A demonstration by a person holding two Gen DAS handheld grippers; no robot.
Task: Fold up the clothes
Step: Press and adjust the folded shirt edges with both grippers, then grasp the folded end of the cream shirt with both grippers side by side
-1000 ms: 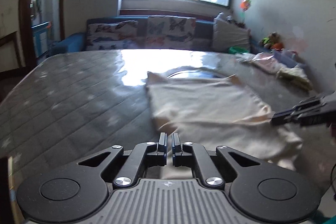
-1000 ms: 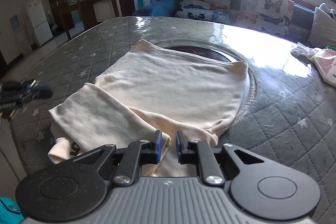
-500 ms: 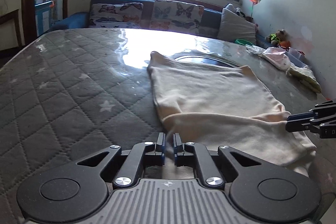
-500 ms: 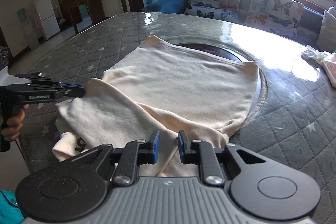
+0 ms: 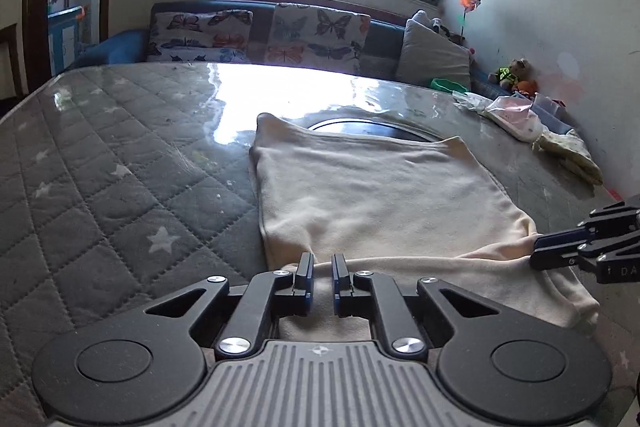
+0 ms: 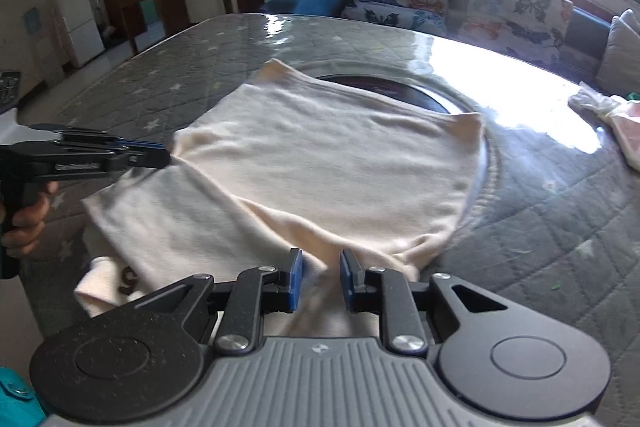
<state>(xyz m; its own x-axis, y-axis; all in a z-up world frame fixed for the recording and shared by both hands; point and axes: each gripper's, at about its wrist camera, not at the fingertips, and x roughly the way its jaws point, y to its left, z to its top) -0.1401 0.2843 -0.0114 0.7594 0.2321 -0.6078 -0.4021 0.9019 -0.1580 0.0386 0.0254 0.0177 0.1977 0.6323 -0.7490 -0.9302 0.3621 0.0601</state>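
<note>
The cream garment is spread on the quilted tabletop, partly over a dark round inset. Its far part lies flat, with two corners pointing away toward the sofa. Its near part is doubled into a band that runs across, from one pair of tongs to the other, so the long axis of the band lies sideways to both views.

The left tongs are seen at the left end of this band. Their jaws are opening, with only a narrow gap; cloth lies below and just ahead of the tips, but no pinch is seen. In the right wrist view the same left tongs touch the left corner of the garment, held by a hand.

The right tongs stand at the right end of the band. A ridge of cloth passes between the blue pads, which stand apart from it, so it is judged as released and not gripped. From the left wrist view these right tongs reach the right edge of the fold.

The unfolded part lies straight ahead of both pairs, away from the person. Each end of the band is about equally near to its own tongs, so a next fold would probably need both hands together, carried forward over the flat part.
</note>
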